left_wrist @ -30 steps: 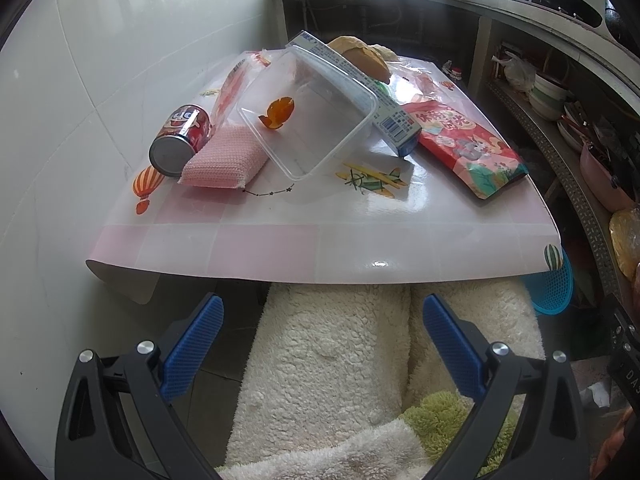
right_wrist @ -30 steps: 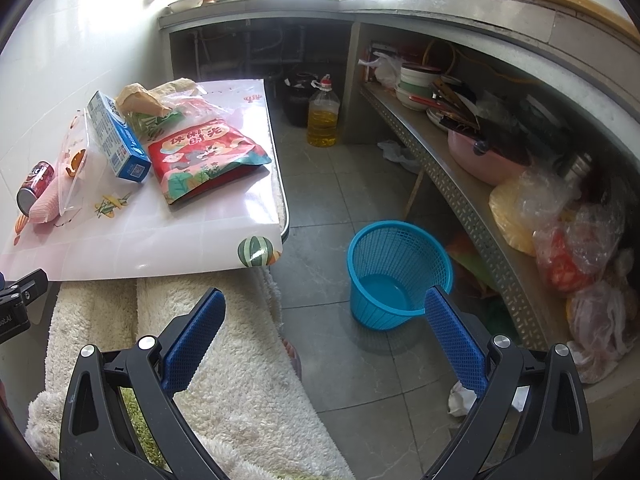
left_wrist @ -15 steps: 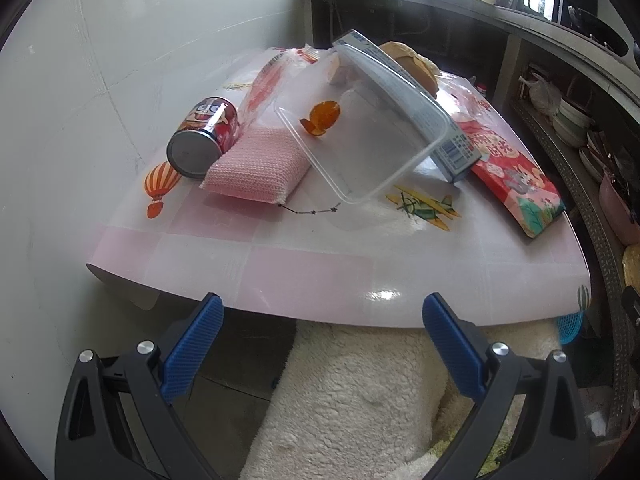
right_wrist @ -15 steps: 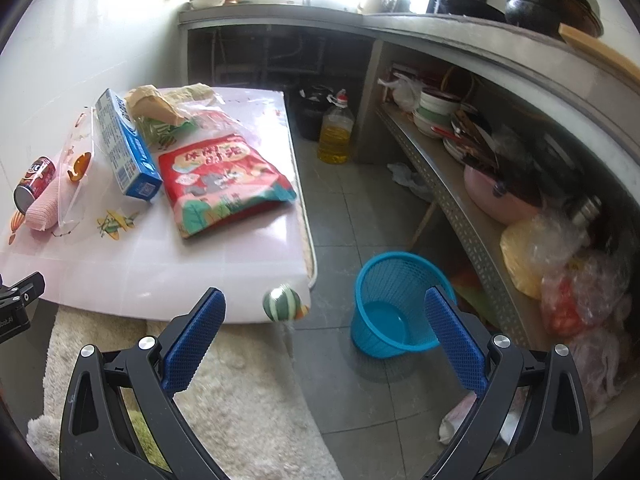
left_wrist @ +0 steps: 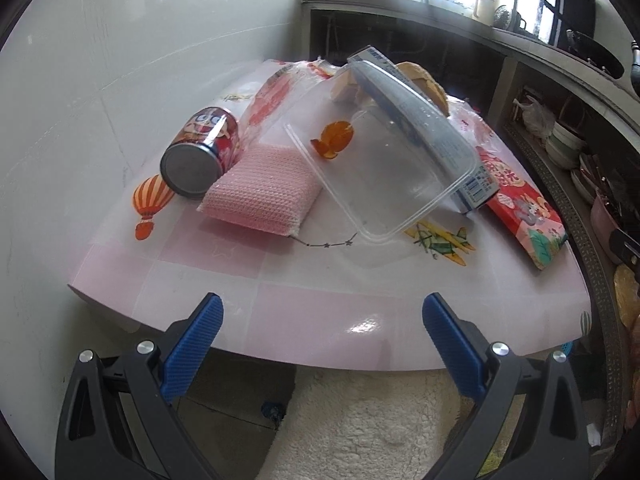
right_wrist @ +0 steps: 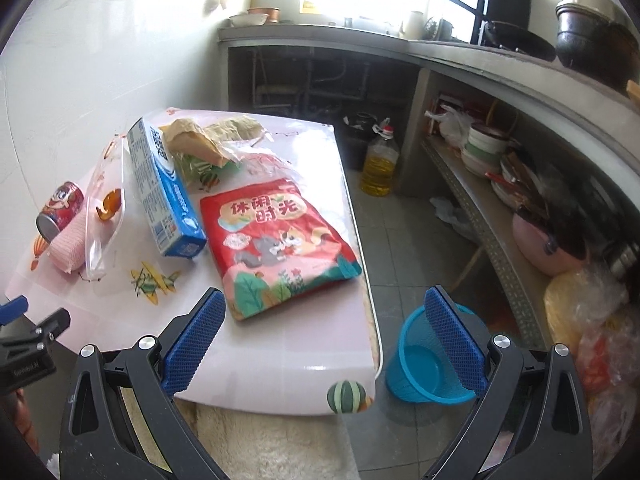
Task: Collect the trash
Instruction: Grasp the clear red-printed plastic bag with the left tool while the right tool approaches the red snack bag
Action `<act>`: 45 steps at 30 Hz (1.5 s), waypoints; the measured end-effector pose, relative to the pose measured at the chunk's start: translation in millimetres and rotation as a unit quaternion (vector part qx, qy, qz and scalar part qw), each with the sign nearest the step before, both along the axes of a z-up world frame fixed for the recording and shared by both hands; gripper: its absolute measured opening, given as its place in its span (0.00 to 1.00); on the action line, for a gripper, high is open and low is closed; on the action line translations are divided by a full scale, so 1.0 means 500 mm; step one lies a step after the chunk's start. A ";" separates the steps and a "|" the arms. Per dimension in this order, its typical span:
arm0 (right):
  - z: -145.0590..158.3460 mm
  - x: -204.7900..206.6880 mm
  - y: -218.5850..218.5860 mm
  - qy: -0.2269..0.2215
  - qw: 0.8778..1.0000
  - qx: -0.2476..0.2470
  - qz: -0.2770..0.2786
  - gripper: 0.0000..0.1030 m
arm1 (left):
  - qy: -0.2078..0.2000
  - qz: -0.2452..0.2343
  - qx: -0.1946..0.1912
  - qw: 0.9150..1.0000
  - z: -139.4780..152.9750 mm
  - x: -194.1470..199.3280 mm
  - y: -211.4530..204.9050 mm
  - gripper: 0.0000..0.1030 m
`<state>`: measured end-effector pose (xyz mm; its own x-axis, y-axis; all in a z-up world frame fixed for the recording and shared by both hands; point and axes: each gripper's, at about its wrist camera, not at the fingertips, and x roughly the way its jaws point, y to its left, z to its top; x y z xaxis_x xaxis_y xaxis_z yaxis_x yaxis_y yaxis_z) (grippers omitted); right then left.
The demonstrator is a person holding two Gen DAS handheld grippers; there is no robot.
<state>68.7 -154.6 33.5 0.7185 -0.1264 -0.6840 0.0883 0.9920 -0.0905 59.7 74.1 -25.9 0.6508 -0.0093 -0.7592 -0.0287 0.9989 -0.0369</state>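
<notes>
Trash is spread over the pink table [left_wrist: 320,312]. A red drink can [left_wrist: 200,152] lies on its side at the left, against a pink sponge [left_wrist: 260,192]. A clear plastic container [left_wrist: 384,168] leans on a blue and white carton [right_wrist: 164,196], with an orange scrap [left_wrist: 332,144] behind it. A red snack bag [right_wrist: 276,240] lies to the right, and crumpled wrappers [right_wrist: 208,140] sit at the back. My left gripper [left_wrist: 322,332] hangs open at the table's near edge. My right gripper [right_wrist: 326,328] is open over the near right corner. A blue basket [right_wrist: 428,364] stands on the floor.
A white wall runs along the table's left side. A fluffy cream rug [left_wrist: 372,420] lies below the near edge. Concrete shelves [right_wrist: 500,220] with bowls, bags and a pink pot line the right. An oil bottle [right_wrist: 380,164] stands on the tiled floor.
Both grippers have moved forward and up toward the table, so the trash looms larger. The jaws stay open and nothing on the table has shifted.
</notes>
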 end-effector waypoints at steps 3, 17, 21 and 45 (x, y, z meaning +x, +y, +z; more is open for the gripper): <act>0.000 0.043 -0.032 0.017 0.999 0.047 0.020 0.93 | -0.030 -0.056 -0.041 0.997 0.005 -0.003 -0.018 0.95; -0.079 0.275 -0.150 0.118 0.949 0.285 0.066 0.72 | -0.082 -0.270 -0.058 0.958 0.033 0.001 -0.249 0.84; -0.047 0.310 -0.132 0.107 0.951 0.275 0.093 0.74 | -0.066 -0.266 -0.052 0.960 0.049 0.023 -0.248 0.76; -0.107 0.256 -0.215 0.090 0.954 0.278 0.072 0.82 | 0.184 -0.373 0.248 0.875 0.058 0.567 -0.469 0.78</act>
